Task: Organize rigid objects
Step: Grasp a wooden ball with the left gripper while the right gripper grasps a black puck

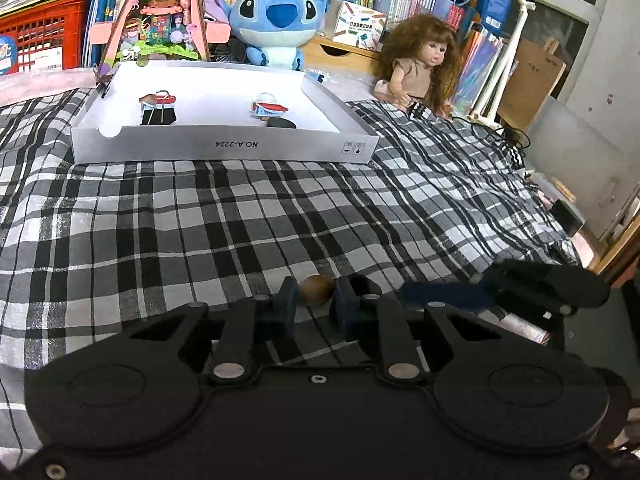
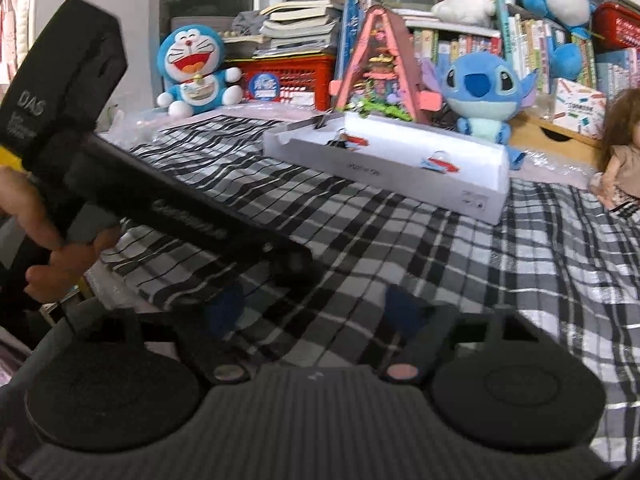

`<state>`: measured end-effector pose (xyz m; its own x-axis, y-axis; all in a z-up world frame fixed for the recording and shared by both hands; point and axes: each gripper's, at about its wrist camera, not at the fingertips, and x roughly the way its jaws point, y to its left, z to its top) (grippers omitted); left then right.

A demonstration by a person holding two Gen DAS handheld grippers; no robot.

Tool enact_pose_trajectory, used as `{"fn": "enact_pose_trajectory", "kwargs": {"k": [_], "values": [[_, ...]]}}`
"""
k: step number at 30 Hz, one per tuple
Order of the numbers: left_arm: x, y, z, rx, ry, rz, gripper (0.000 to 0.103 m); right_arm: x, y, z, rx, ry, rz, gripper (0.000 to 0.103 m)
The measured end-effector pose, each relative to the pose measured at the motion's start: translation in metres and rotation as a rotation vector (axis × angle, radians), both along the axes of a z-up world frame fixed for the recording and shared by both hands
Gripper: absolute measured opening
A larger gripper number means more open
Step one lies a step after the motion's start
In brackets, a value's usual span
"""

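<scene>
- Walnut-like brown nut (image 1: 317, 289) sits clamped in your left gripper (image 1: 316, 300), low over the checked cloth (image 1: 240, 220); the dark pads meet it on both sides, so the hold is on a small rounded shell
- Slipping is your main risk: a hard curved thing pinched near the fingertips can squirt forward if you swing or tilt the wrist sharply
- Your right gripper (image 2: 316, 312) stands part open with nothing between its fingers, only cloth beneath; that view is blurred, so I cannot tell more
- Collision is the second risk: in the right wrist view your left tool crosses just ahead of the right one, and the right fingers lie close beside the left one in the left wrist view
- The white box (image 1: 224, 148) lies well ahead on the cloth, already holding two red-and-black pieces (image 1: 158, 109) and a dark disc (image 1: 281, 123)
- Clear its near wall, or the nut may strike the rim and roll off across the cloth
- A drop from high up could bounce it out or knock the pieces inside
</scene>
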<state>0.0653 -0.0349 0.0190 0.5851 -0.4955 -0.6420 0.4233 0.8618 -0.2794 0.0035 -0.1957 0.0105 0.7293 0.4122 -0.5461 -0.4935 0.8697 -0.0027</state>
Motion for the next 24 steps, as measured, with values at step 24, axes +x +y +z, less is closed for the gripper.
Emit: {"fn": "enact_pose_trajectory", "kwargs": {"k": [24], "values": [[0.006,0.018,0.006,0.033,-0.03,0.102,0.019,0.015,0.01,0.003,0.018,0.012,-0.071,0.037]]}}
